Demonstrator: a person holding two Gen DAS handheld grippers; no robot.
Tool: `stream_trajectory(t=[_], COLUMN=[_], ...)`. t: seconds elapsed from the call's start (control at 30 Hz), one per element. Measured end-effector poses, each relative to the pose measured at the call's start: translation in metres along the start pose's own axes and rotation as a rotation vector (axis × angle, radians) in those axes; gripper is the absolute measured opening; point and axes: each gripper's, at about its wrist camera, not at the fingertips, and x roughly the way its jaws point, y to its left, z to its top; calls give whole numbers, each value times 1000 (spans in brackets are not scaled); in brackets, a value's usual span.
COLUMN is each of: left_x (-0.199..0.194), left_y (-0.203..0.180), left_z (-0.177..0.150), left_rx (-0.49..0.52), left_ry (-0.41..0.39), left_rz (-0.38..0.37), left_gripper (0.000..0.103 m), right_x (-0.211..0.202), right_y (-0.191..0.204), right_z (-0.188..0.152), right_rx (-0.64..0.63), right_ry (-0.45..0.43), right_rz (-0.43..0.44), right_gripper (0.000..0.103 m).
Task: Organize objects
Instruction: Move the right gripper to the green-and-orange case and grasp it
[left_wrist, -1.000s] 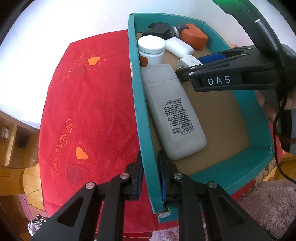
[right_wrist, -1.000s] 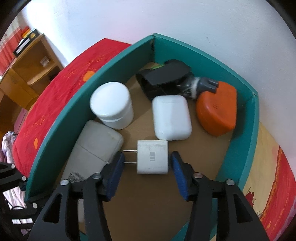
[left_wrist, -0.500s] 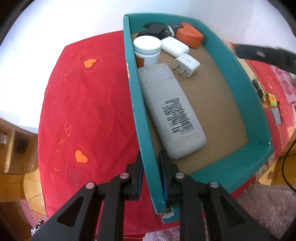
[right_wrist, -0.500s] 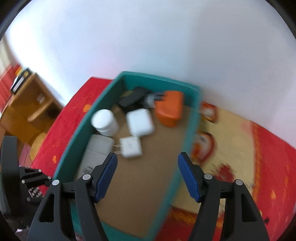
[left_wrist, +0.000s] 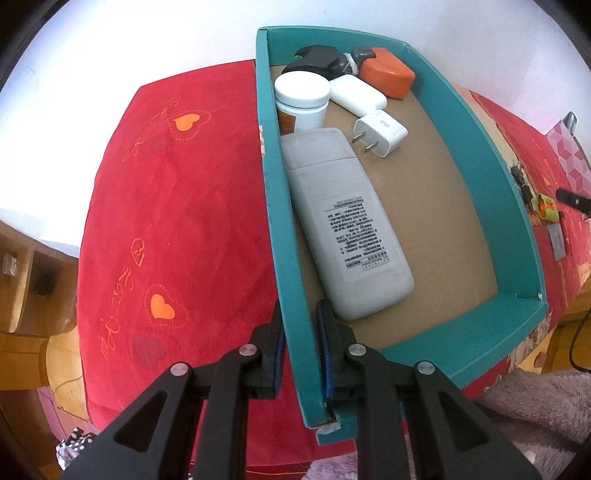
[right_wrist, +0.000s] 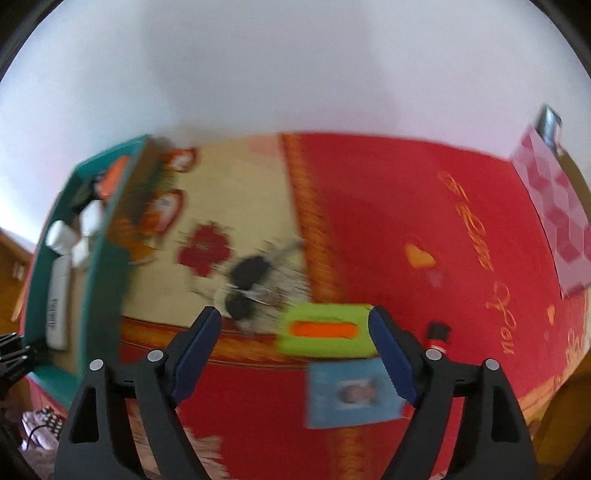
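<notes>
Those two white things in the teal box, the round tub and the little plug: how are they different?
The tub is round with a lid and an orange label; the plug is a squarish block with two metal prongs. The tub stands upright; the plug lies flat, prongs toward the grey remote. The tub sits against the box wall; the plug lies out on the floor. Both are white, and neither is held.

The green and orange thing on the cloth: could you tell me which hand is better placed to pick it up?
Right. The right gripper hangs just over the green and orange thing, jaws opening with nothing between them. The left gripper is clamped on the box wall.
</notes>
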Motion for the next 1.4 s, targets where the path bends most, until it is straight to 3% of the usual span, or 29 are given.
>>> stream_trajectory(t=[0.27,0.57,1.2,1.4], left_x=[1,0,1,-1], left_y=[-5,-5,-6,-3], left_z=[-3,-5,-3,-5], left_rx=[-27,-48,-39,-29], left_ry=[-5,-5,0,-7], left_rz=[26,39,38,29], left_gripper=[15,14,14,14], right_x=[28,43,50,48], right_y=[-22,-26,-16,-12], right_z=[-12,-13,-15,-15], right_rx=[-4,45,-11,-13], right_ry=[72,49,36,22], right_rz=[16,79,-4,-34], right_gripper=[85,86,86,76])
